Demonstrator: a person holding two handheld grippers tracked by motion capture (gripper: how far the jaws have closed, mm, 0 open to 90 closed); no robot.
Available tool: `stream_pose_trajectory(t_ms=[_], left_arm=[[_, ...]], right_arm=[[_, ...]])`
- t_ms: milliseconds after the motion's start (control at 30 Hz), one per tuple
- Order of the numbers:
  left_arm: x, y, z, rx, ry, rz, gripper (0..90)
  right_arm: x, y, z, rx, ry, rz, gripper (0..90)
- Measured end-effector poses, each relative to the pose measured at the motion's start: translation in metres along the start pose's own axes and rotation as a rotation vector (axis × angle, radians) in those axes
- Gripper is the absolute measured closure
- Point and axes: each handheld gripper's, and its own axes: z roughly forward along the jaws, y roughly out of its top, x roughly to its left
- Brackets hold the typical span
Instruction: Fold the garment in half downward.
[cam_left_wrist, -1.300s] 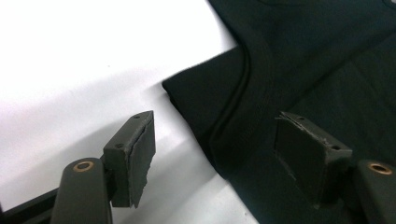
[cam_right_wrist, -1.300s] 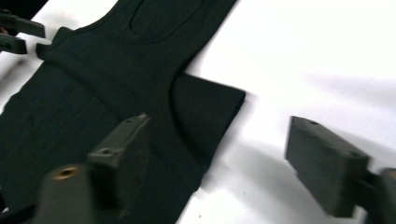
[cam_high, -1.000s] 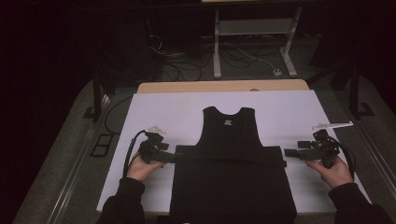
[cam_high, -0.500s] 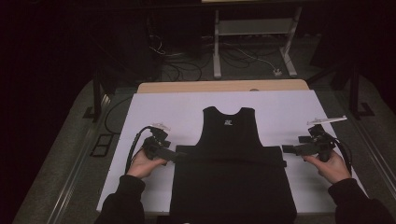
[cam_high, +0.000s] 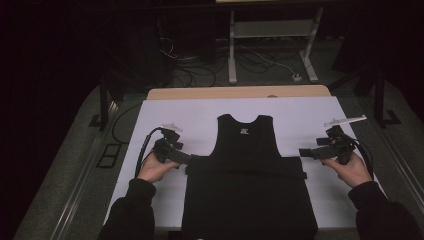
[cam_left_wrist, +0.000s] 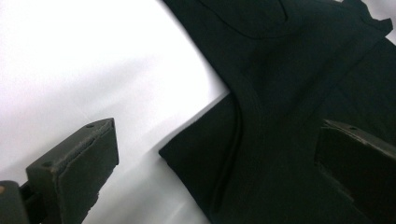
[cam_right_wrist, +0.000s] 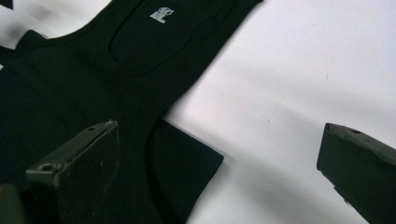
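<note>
So the black tank top (cam_high: 247, 185) is lying flat on the white table cover (cam_high: 190, 112), neck end pointing to the far side and the hem hanging right at the near edge, pretty much centred left to right. There's a small pale logo (cam_right_wrist: 161, 12) just inside the neckline. The bottom part looks folded up over the body, so you get a wide band across the middle whose corners stick out a bit on both sides, under the armholes. The left gripper (cam_high: 186, 159) sits at the left corner of that band, held low by the left hand (cam_high: 155, 167), and its jaws have just been opening; in the left gripper view they're spread wide with the fabric corner lying loose on the table between them, nothing pinched. The right gripper (cam_high: 305, 153) is just beside the right corner, in the right hand (cam_high: 352, 170), jaws also wide apart, one hovering over the cloth and the other over bare white surface, not clamped on anything. Each gripper has a grey three-cornered plate on top and a cable looping back toward the wrist. Beyond the white cover a strip of bare wooden tabletop (cam_high: 240, 92) shows at the far edge, and further back in the dark there's a white metal stand (cam_high: 272, 30) with cables (cam_high: 260, 60) trailing across the floor.
</note>
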Motion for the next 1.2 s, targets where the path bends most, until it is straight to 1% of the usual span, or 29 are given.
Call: stream_pose_trajectory(t_ms=[67,167,233,267,300,333,367,400,433,500,600,700,833,933,967,1000,1200], left_arm=[[0.001,0.002,0.000,0.007,-0.005,0.011,0.0],[0.003,0.008,0.001,0.010,-0.012,0.014,0.0],[0.003,0.012,0.000,0.003,-0.002,0.008,0.0],[0.004,0.014,-0.001,0.000,0.005,0.015,0.0],[0.004,0.016,-0.002,-0.004,0.010,0.008,0.0],[0.005,0.018,-0.002,-0.007,0.013,0.011,0.0],[0.005,0.020,-0.002,-0.009,0.015,0.005,0.0],[0.006,0.022,-0.003,-0.006,0.016,0.014,0.0],[0.005,0.024,-0.003,-0.007,0.016,0.007,0.0],[0.006,0.028,-0.003,-0.002,0.015,0.008,0.0],[0.007,0.032,-0.003,-0.010,0.012,0.009,0.0],[0.008,0.037,-0.003,-0.004,0.015,0.016,0.0],[0.011,0.045,-0.004,-0.009,0.020,0.025,0.0],[0.011,0.049,-0.005,-0.029,0.013,0.037,0.0],[0.012,0.051,-0.005,-0.024,0.012,0.046,0.0],[0.012,0.053,-0.005,-0.021,0.011,0.045,0.0],[0.014,0.063,-0.007,-0.020,0.025,0.055,0.0]], right_arm=[[0.000,0.003,0.001,0.005,0.006,-0.001,0.0],[0.001,0.008,0.000,0.009,0.002,-0.012,0.0],[0.002,0.011,-0.001,0.002,0.000,-0.016,0.0],[0.002,0.013,-0.001,0.003,0.001,-0.022,0.0],[0.002,0.015,-0.002,0.006,0.000,-0.021,0.0],[0.002,0.017,-0.002,0.006,-0.002,-0.027,0.0],[0.002,0.018,-0.002,0.005,-0.006,-0.032,0.0],[0.002,0.020,-0.003,0.001,-0.004,-0.031,0.0],[0.002,0.022,-0.003,0.000,0.001,-0.030,0.0],[0.001,0.025,-0.004,-0.001,-0.003,-0.032,0.0],[0.000,0.029,-0.004,0.001,0.001,-0.034,0.0],[-0.002,0.034,-0.005,-0.001,0.002,-0.031,0.0],[-0.005,0.041,-0.005,-0.002,0.009,-0.035,0.0],[-0.007,0.047,-0.006,-0.008,0.012,-0.039,0.0],[-0.007,0.049,-0.007,-0.008,0.005,-0.045,0.0],[-0.008,0.051,-0.007,-0.009,0.000,-0.049,0.0],[-0.011,0.063,-0.008,-0.018,0.004,-0.054,0.0]])
